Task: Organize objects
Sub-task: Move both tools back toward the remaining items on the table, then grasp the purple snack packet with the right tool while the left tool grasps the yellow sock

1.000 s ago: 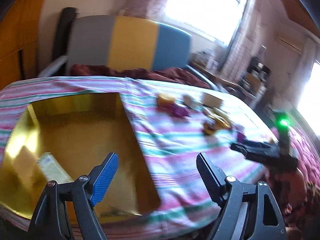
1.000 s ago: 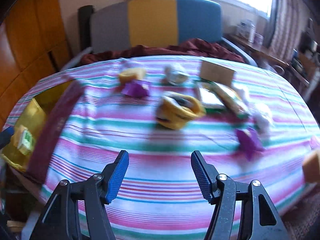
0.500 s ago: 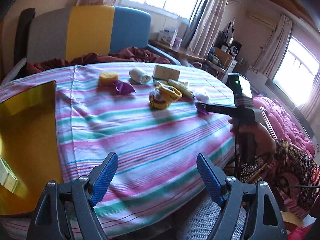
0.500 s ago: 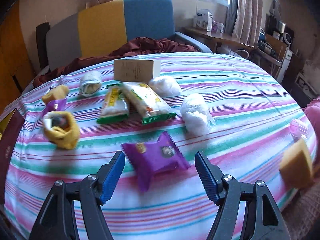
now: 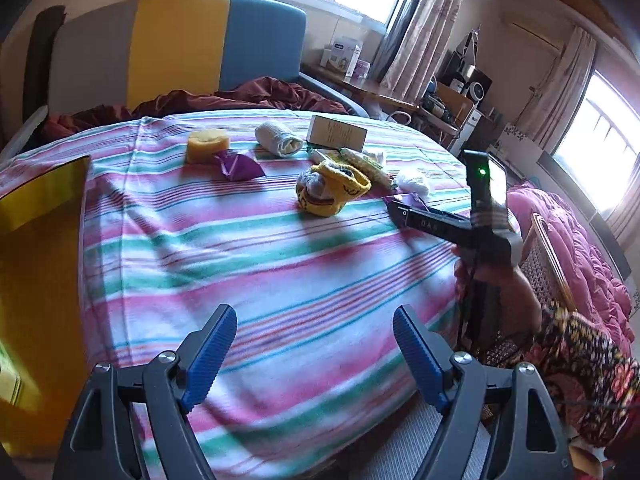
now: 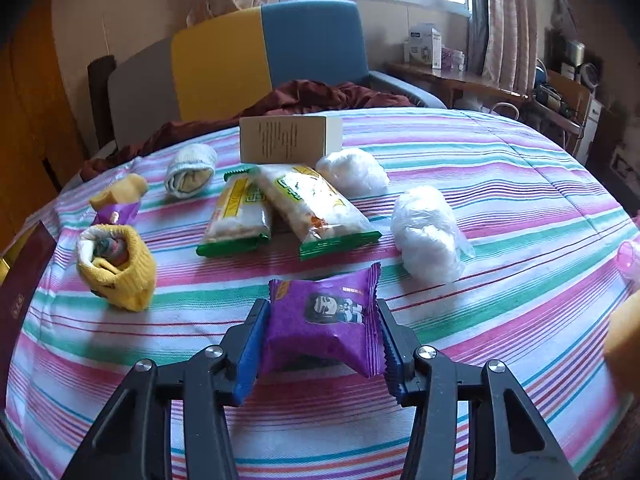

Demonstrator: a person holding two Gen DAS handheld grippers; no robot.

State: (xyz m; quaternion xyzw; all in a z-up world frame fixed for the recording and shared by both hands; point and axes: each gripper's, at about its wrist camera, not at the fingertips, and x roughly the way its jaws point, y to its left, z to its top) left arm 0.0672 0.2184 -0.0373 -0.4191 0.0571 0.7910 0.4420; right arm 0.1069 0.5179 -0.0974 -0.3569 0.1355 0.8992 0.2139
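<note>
In the right wrist view a purple snack packet (image 6: 324, 320) lies on the striped tablecloth (image 6: 500, 300) between the blue pads of my right gripper (image 6: 320, 344). Its jaws are closing and both pads touch the packet's sides. In the left wrist view that gripper (image 5: 396, 208) shows at the table's right edge, held by a hand. My left gripper (image 5: 314, 344) hangs open over bare cloth near the front edge, holding nothing. A gold box (image 5: 40, 240) stands to its left.
Beyond the packet lie two green-edged snack packs (image 6: 240, 216), two white plastic bundles (image 6: 426, 236), a cardboard box (image 6: 290, 140), a rolled white sock (image 6: 190, 170) and a yellow sock bundle (image 6: 120, 272). An orange sponge (image 6: 624, 340) sits far right. A chair (image 5: 180, 48) stands behind the table.
My right gripper came forward and down over the purple packet, and its jaws narrowed onto it. The left gripper swung right, away from the gold box, staying open.
</note>
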